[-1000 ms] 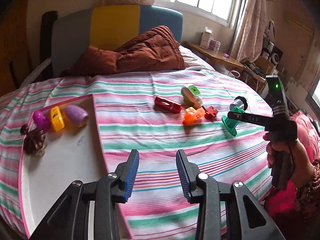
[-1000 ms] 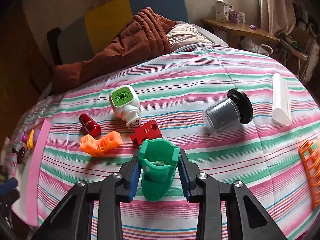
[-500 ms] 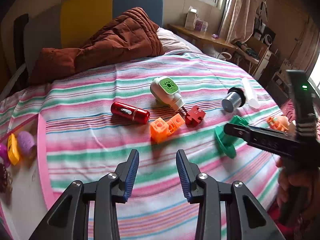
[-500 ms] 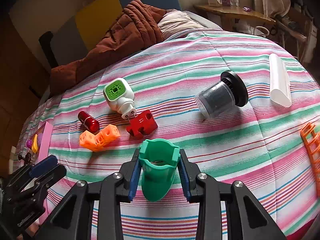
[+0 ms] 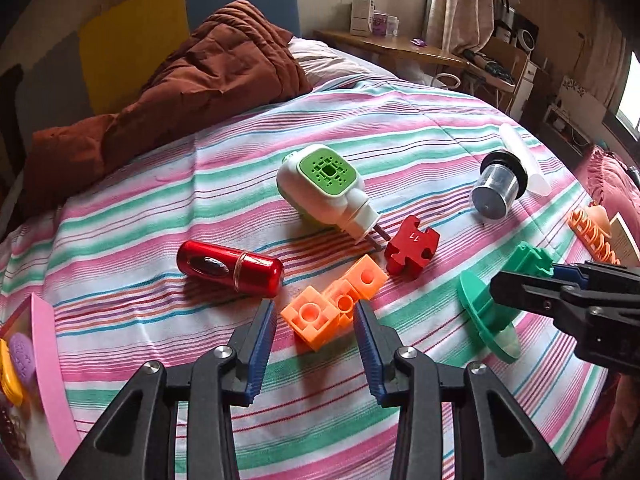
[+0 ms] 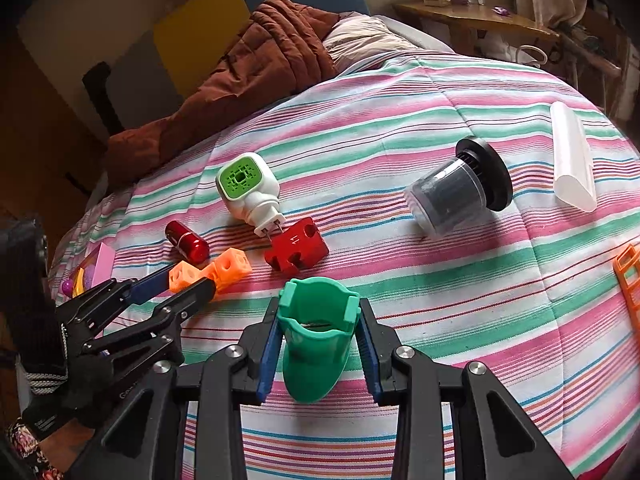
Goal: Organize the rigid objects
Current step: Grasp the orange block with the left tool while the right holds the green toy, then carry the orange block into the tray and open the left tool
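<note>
My left gripper [image 5: 315, 320] is open, its jaws on either side of the near end of the orange linked cubes [image 5: 334, 304] on the striped bedspread; it also shows in the right wrist view [image 6: 188, 284], at the cubes [image 6: 228, 266]. My right gripper [image 6: 319, 332] is shut on a green plastic holder [image 6: 318, 336], held just above the bed; the holder shows in the left wrist view [image 5: 486, 316]. A red capsule [image 5: 230, 268], a white and green plug-in device [image 5: 324, 188] and a red puzzle piece [image 5: 412, 246] lie close by.
A clear jar with a black lid [image 6: 460, 190], a white tube [image 6: 572, 160] and an orange rack [image 6: 630, 276] lie to the right. A pink-edged tray [image 5: 48, 364] with small toys is at the far left. A brown quilt [image 5: 192, 80] lies behind.
My left gripper has swung right from the tray and closed in on the orange cubes, which now sit between its open jaws. The right gripper keeps hold of the green holder.
</note>
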Available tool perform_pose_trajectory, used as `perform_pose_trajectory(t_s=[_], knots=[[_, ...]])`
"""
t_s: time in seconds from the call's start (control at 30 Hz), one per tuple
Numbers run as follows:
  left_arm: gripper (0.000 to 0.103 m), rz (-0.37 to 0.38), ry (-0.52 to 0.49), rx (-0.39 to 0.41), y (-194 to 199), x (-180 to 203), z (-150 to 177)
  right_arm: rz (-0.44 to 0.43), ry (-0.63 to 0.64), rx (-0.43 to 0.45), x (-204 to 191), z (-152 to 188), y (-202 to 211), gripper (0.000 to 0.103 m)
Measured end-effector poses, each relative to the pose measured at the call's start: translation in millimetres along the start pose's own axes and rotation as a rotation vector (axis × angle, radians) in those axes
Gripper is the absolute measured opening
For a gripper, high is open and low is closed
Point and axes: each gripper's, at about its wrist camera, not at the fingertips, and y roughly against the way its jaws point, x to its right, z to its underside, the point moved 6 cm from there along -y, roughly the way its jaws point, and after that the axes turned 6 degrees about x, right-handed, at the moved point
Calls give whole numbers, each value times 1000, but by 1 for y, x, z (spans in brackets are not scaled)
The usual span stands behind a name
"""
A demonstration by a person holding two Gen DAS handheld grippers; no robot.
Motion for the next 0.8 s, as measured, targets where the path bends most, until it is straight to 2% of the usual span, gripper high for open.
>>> perform_pose_trajectory(t_s=[0.1, 0.17, 0.37, 0.6, 0.8], knots=[[38, 20, 10, 30, 0, 4, 0, -3, -8, -7, 1, 0, -2, 35], [30, 15, -6, 41, 1, 8, 2, -5, -13, -10, 1, 1, -3, 35], [28, -2, -24, 48, 5, 11, 5, -3, -15, -13, 1, 1, -4, 35], [27, 54, 130, 20, 22, -2, 14, -5, -1, -11, -2, 3, -4, 35], [27, 94, 175, 32, 46, -4, 26, -35, -3, -6, -6, 4, -3, 35]])
